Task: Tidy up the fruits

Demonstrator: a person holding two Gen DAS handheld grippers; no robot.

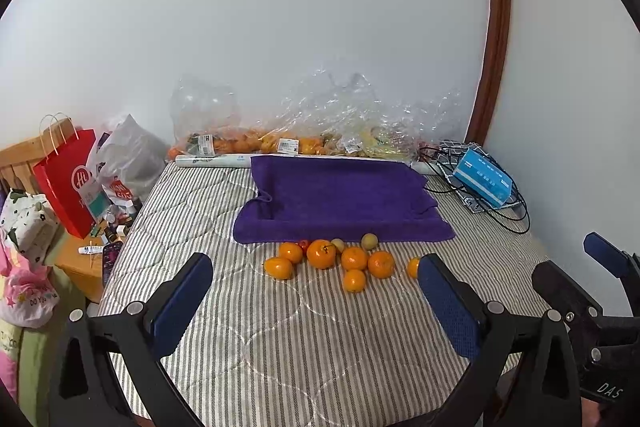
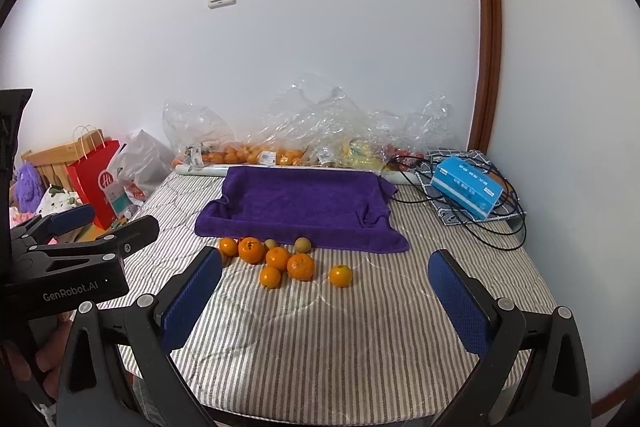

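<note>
Several oranges [image 1: 321, 253] [image 2: 301, 266] lie in a loose cluster on the striped bed cover, just in front of a purple towel [image 1: 340, 203] [image 2: 300, 207] draped over a shallow tray. Two small green-yellow fruits [image 1: 369, 241] [image 2: 303, 245] and a small red one [image 1: 304, 245] sit among them. One orange [image 2: 340, 275] lies apart to the right. My left gripper [image 1: 316, 303] hovers open, short of the fruit. My right gripper [image 2: 326, 301] is also open, nothing between its blue pads. Each gripper shows at the edge of the other's view.
Clear plastic bags of fruit [image 1: 280, 143] [image 2: 256, 153] lie along the wall behind the towel. A blue box [image 1: 484, 183] [image 2: 466, 191] rests on black cables at the right. A red paper bag [image 1: 68, 179] and clutter stand at the left, beside the bed edge.
</note>
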